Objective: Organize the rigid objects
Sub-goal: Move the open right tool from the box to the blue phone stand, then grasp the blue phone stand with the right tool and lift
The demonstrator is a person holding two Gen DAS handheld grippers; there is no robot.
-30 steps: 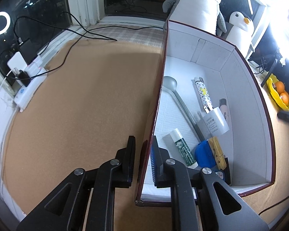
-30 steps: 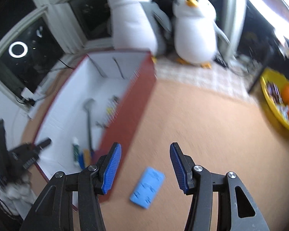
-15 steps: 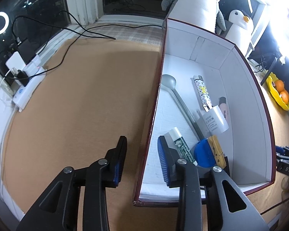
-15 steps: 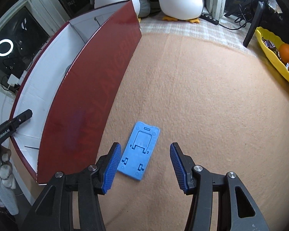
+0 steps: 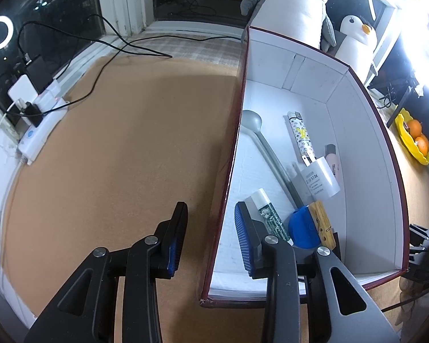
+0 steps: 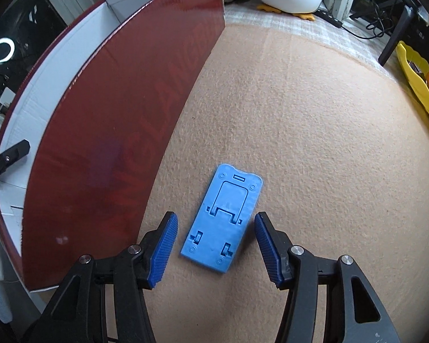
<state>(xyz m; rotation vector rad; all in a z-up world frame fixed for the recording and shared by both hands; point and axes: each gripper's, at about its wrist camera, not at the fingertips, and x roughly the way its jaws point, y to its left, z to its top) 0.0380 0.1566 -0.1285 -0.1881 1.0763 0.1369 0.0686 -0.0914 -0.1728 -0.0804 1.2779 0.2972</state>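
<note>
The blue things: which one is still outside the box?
The flat blue phone stand lies on the tan mat, outside the red box, between the right tool's fingers. The round blue thing sits inside the box beside the wooden clothespin.

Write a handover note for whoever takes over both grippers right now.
Left gripper: open, straddling the box wall without pressing it.
Right gripper: jaws opening, pads either side of the blue phone stand, not touching it.
Done: spoon, lip balm, white charger, clothespin and other small items lie in the box.
Left: the stand lies flat on the tan mat beside the box; grip it and put it inside.
</note>
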